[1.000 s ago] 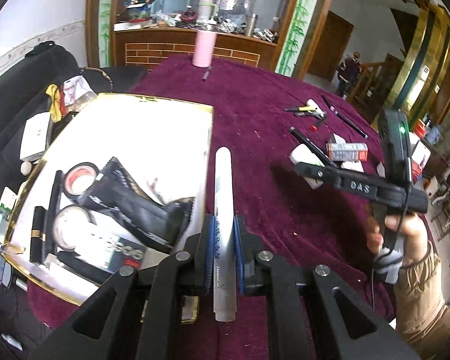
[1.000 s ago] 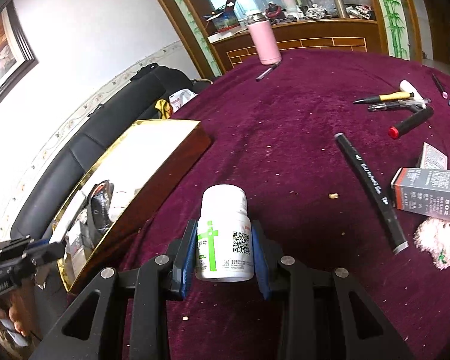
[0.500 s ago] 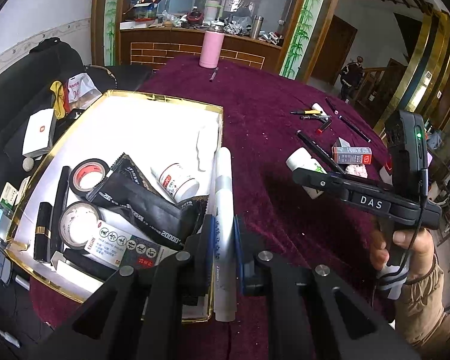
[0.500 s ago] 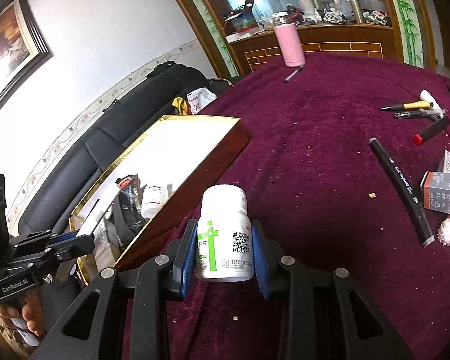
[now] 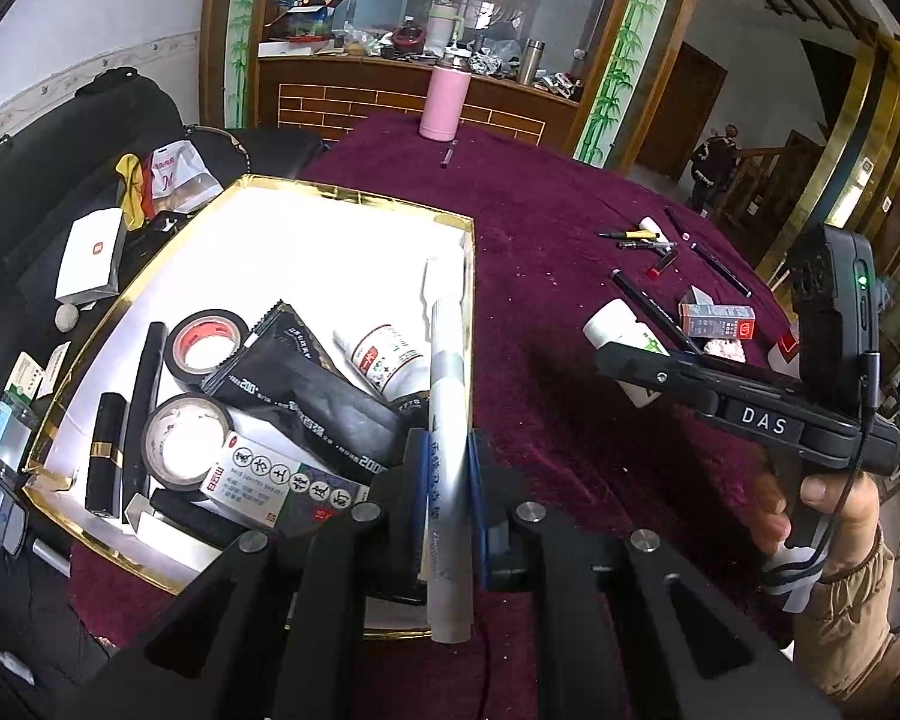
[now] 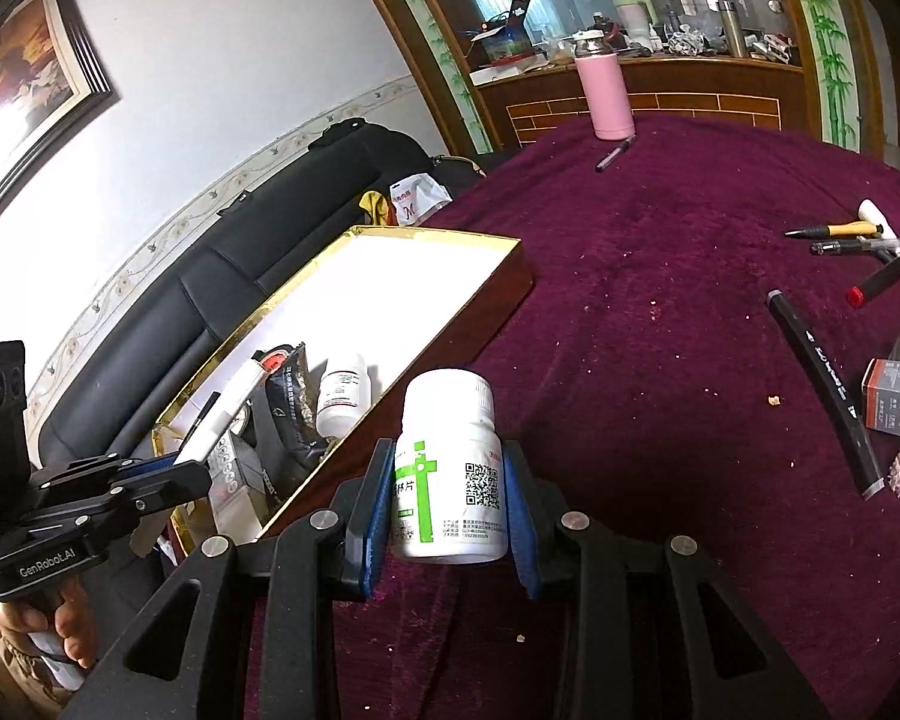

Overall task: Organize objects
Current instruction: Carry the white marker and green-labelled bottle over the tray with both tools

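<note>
Since the earlier frame, our left gripper [image 5: 444, 480] had carried its white pen [image 5: 447, 420] over the box [image 5: 354, 199], bringing more of the contents into view: tape rolls [image 5: 207, 341], a black pouch [image 5: 306, 384] and a small bottle [image 5: 390, 360]. The jaws were clamped narrow on the pen, which lay above the box's near wall. Our right gripper [image 6: 447, 504] held a white bottle [image 6: 450, 468] upright between its blue pads [image 6: 375, 510], just beside the box, above the maroon cloth [image 6: 660, 300]. Pens [image 6: 834, 231] lay well apart.
</note>
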### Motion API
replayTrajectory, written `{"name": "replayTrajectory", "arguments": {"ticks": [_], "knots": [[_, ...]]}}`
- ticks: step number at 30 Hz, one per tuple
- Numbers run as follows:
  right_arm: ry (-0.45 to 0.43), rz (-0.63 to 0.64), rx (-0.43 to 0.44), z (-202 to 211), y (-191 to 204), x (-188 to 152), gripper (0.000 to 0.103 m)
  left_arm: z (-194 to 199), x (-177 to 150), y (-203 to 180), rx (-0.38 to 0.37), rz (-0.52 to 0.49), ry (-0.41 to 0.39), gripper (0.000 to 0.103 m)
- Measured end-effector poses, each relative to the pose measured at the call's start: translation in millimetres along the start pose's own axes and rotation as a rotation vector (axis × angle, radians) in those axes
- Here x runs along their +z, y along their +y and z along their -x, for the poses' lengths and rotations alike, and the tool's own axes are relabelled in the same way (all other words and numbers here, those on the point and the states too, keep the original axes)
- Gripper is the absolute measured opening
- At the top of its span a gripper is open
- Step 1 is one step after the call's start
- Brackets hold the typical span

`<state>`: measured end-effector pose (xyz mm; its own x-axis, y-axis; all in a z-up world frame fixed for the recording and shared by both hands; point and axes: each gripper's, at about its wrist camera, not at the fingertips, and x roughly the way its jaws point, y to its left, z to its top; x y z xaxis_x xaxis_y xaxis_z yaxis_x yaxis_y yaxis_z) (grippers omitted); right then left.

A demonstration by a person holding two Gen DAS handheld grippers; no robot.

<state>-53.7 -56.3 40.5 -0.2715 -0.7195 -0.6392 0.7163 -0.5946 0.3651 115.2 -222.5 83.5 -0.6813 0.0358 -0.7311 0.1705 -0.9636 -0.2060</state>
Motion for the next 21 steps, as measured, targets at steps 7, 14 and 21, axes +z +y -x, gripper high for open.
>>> {"name": "replayTrajectory", "arguments": {"ticks": [7,14,21], "knots": [[0.001,0.023,-0.018,-2,9,5,0.037,1,2,6,0.013,0.006,-0.005,0.012],[-0.003,0.042,-0.017,-4,19,11,0.037,4,10,17,0.037,0.013,-0.021,0.012],[0.006,0.052,-0.009,-11,25,15,0.037,3,20,42,0.088,0.027,-0.017,0.012]]}}
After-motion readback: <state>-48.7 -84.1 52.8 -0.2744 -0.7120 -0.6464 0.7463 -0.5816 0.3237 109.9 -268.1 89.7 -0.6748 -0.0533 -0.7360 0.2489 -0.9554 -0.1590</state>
